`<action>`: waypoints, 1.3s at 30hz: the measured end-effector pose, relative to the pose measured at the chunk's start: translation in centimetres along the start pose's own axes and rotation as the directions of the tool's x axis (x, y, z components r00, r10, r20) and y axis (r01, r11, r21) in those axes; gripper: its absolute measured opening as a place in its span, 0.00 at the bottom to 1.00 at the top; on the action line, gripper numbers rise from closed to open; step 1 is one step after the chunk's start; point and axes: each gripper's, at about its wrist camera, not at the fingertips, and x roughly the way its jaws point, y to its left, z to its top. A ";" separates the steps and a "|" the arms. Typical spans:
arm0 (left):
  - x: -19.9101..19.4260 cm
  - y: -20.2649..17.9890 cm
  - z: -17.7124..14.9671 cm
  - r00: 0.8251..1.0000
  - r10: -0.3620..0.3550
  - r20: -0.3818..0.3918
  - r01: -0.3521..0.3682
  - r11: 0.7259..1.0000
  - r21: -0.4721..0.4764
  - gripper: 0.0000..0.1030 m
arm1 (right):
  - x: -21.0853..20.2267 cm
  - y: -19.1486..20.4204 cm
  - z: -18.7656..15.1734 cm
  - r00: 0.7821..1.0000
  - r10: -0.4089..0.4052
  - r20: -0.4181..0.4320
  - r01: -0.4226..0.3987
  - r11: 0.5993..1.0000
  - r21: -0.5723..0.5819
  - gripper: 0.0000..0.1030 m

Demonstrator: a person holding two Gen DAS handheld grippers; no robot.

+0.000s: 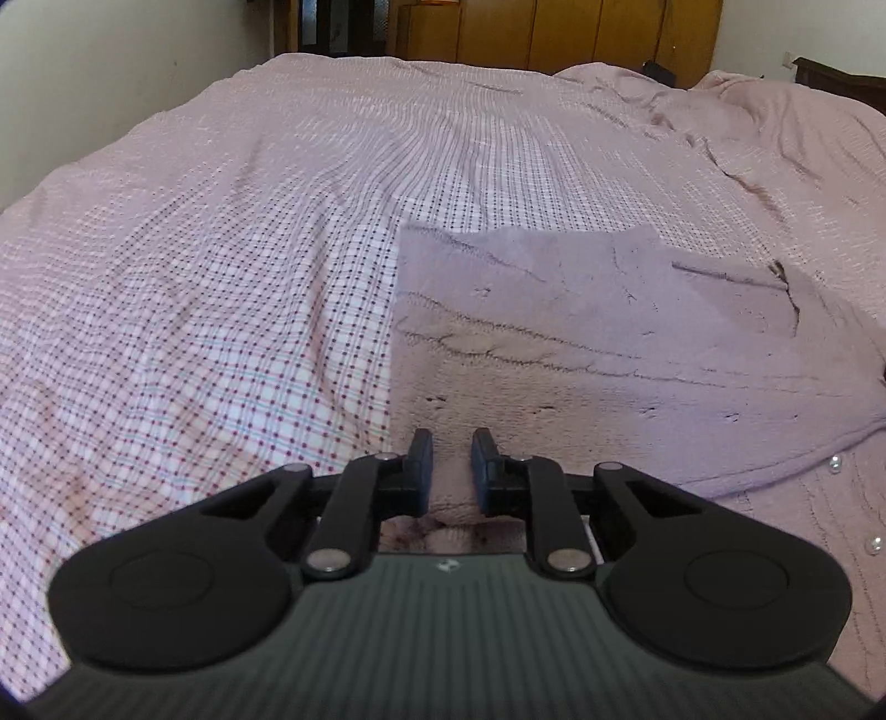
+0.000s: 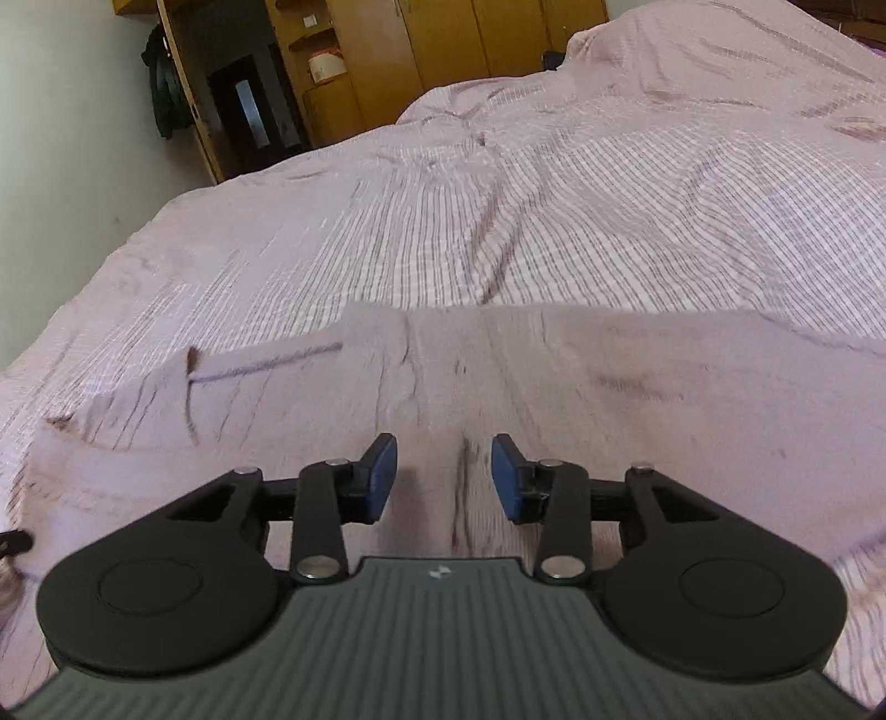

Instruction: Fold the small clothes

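Closest to me, the left gripper hangs low over the near edge of a fuzzy mauve knitted garment, its two black fingers drawn in until only a narrow slot is left. A ridge of the knit bunches up in that slot, and the pads seem to pinch it, though the contact itself sits too low in the left wrist view to be sure. The right gripper stands beside it over the same garment, its blue-padded fingers set about half apart with a dark crease of cloth running between them; the pads press on nothing.

The garment lies spread on the bed, partly folded. A straight folded side runs along its left, a doubled panel sits on top, and a curved hem sweeps off to the right, where small pearl-like round buttons lie on paler knit.

Under it all is a pink and white checked bedsheet, rumpled into long creases. Further back the same pink bedding heaps up into a mound. Beyond the bed stand tall yellow-brown wooden wardrobes, with a dark doorway and a dark garment hanging at their left by the pale wall.
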 end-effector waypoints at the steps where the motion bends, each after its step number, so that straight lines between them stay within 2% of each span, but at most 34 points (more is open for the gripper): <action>1: -0.1 -0.1 0.0 1.000 0.002 0.003 -0.002 1.000 0.003 0.17 | -0.6 0.2 -0.5 1.000 0.004 0.000 -0.004 1.000 -0.022 0.44; 4: -0.6 -0.4 0.2 1.000 0.014 0.010 -0.015 1.000 0.004 0.18 | -1.1 0.5 -1.6 1.000 0.001 -0.017 -0.002 0.998 -0.068 0.44; 9: -2.6 -0.8 0.4 0.999 0.039 0.021 -0.039 0.999 -0.006 0.18 | -1.1 0.1 -1.7 0.999 0.014 -0.040 -0.017 0.998 -0.067 0.44; 15: -4.1 -1.5 0.4 1.000 0.003 0.004 -0.003 1.000 -0.021 0.19 | -3.4 -0.3 -2.3 0.999 -0.007 -0.041 0.001 0.991 -0.131 0.47; 18: -3.8 -2.3 1.1 1.000 -0.015 -0.010 0.015 1.000 -0.018 0.19 | -5.0 -1.4 -2.6 0.997 -0.053 -0.063 0.043 0.987 -0.155 0.47; 21: -4.4 -3.1 1.4 1.000 -0.029 0.007 0.030 1.000 -0.002 0.19 | -7.6 -3.1 -2.2 0.997 -0.062 -0.049 0.053 0.983 -0.175 0.48; 22: -4.7 -3.3 1.4 0.999 -0.038 0.015 0.038 0.999 0.003 0.20 | -8.2 -3.9 -2.2 0.997 -0.070 -0.043 0.062 0.984 -0.170 0.50; 24: -4.9 -3.6 1.3 0.999 -0.044 0.025 0.044 0.999 0.017 0.29 | -9.2 -5.8 -2.1 0.995 -0.095 -0.031 0.090 0.985 -0.149 0.54; 31: -4.5 -3.9 1.0 0.999 -0.036 0.018 0.036 0.999 0.019 0.29 | -12.3 -15.6 -1.1 0.979 -0.201 0.006 0.201 0.979 0.022 0.55; 35: -4.7 -4.1 0.9 0.999 -0.029 0.028 0.028 0.999 0.034 0.29 | -13.6 -22.0 -1.0 0.962 -0.273 0.008 0.271 0.958 0.094 0.56; 39: -4.7 -4.0 1.1 0.999 -0.042 0.034 0.042 0.999 0.015 0.29 | -14.6 -28.8 -1.9 0.935 -0.355 0.009 0.345 0.916 0.206 0.56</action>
